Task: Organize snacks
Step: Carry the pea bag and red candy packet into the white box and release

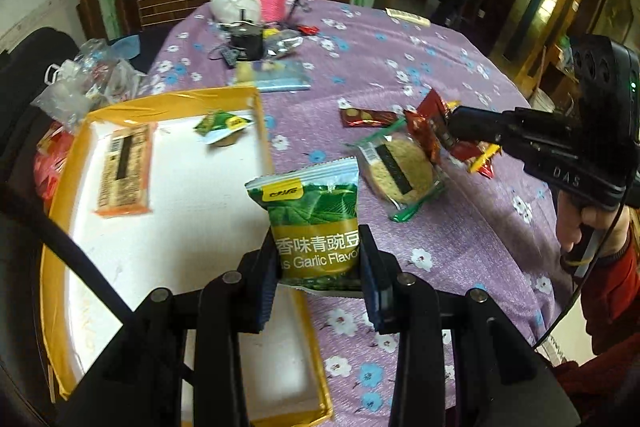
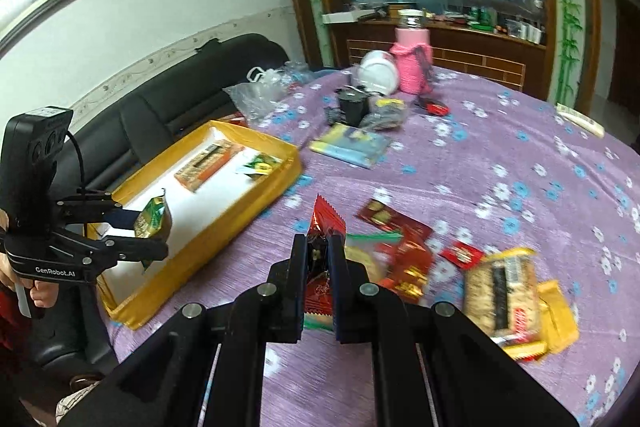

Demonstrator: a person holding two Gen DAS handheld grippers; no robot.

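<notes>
My left gripper (image 1: pixel 318 259) is shut on a green pea snack packet (image 1: pixel 312 223) and holds it above the right rim of the yellow box (image 1: pixel 260 115). It also shows in the right wrist view (image 2: pixel 150 221). My right gripper (image 2: pixel 318 251) is shut on a red snack packet (image 2: pixel 326 223), lifted over the loose snacks; it also shows in the left wrist view (image 1: pixel 434 125). In the box lie an orange-edged cracker pack (image 1: pixel 124 169) and a small green packet (image 1: pixel 222 125).
Loose snacks lie on the purple floral tablecloth (image 2: pixel 500 147): a round rice cracker pack (image 1: pixel 400 169), a red bar (image 1: pixel 370 117), a cracker pack (image 2: pixel 504 291) and red packets (image 2: pixel 408 263). A pink bottle (image 2: pixel 412 61), white bowl (image 2: pixel 378 71), black cup and blue booklet (image 2: pixel 352 145) stand farther back.
</notes>
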